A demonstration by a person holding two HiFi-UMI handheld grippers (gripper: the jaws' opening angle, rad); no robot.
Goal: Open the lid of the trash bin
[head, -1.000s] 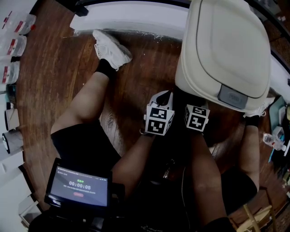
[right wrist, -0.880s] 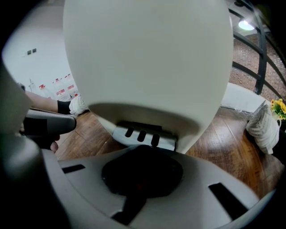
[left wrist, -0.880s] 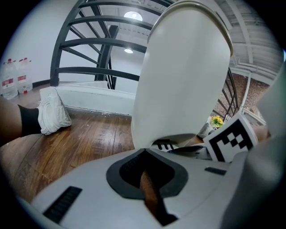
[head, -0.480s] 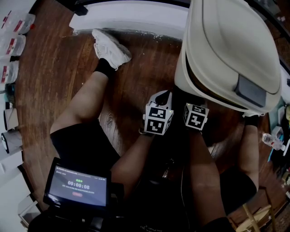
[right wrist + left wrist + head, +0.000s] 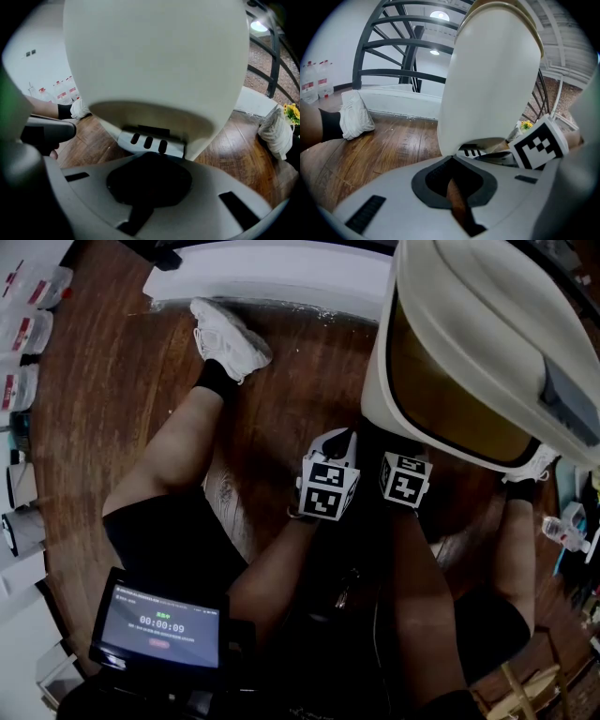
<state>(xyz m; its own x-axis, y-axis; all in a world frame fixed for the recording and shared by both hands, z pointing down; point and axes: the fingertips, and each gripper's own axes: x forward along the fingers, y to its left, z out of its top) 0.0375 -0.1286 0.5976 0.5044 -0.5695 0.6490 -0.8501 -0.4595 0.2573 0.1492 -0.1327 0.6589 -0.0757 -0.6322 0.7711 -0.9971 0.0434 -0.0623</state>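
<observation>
Both closed and empty: left tongs (image 5: 451, 161) and right tongs (image 5: 149, 159), side by side, low at foot of cream trash bin (image 5: 377, 395). Bin stood on wooden floor (image 5: 112, 390). Lid (image 5: 506, 315) was tilted up, tan interior showing beneath. Right tongs' tips sat right at grey slotted pedal (image 5: 149, 141) under bin front. Left tongs pointed at bin's base, just beside it.

The head view looks steeply down, with the trash bin (image 5: 441, 390) at the frame's upper right. Both gripper views sit low over the wooden floor (image 5: 389, 140), very near the bin's base and facing it. They share its pedal (image 5: 150, 143).
</observation>
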